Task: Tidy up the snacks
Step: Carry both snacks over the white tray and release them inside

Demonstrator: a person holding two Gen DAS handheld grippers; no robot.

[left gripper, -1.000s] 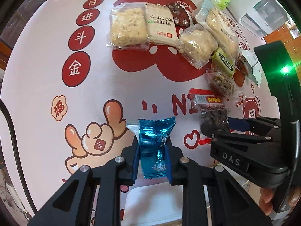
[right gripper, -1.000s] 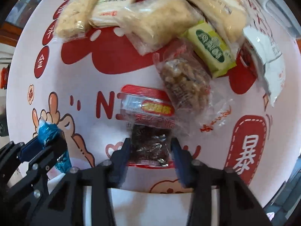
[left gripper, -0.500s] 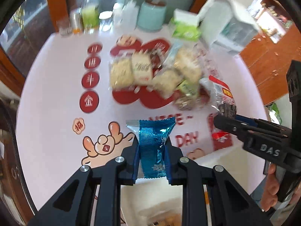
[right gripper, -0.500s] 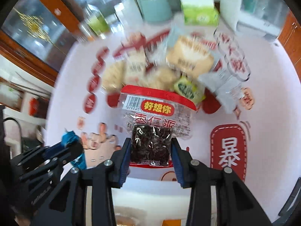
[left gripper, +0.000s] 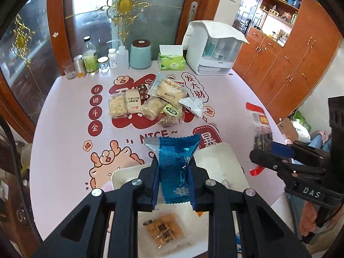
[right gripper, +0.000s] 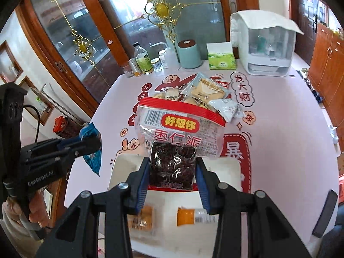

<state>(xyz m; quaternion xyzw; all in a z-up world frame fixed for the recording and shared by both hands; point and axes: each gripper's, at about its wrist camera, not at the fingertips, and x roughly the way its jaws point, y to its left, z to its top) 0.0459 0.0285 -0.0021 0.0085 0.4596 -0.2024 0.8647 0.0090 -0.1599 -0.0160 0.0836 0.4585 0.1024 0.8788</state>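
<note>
The left gripper (left gripper: 174, 174) has its fingers closed tight on a shiny blue foil snack packet (left gripper: 175, 163), which stands upright between the blue pads, above a white rectangular tray (left gripper: 223, 163) at the near edge of the pink printed table (left gripper: 64, 129). The right gripper (right gripper: 172, 174) clamps, fingers partly apart, the dark lower end of a clear plastic snack bag with a red top band and yellow label (right gripper: 179, 126), likewise above the tray (its far rim shows just behind the fingers). Inside the tray lie an orange wrapped biscuit packet (left gripper: 164, 231) and a second orange packet (right gripper: 190, 216). Farther back, mid-table, sits a loose heap of assorted snack packets (left gripper: 154, 103). At the far edge stand a pale-green canister (left gripper: 140, 54), a green tissue box (left gripper: 171, 61) and a white plastic organiser box (left gripper: 212, 49).
</note>
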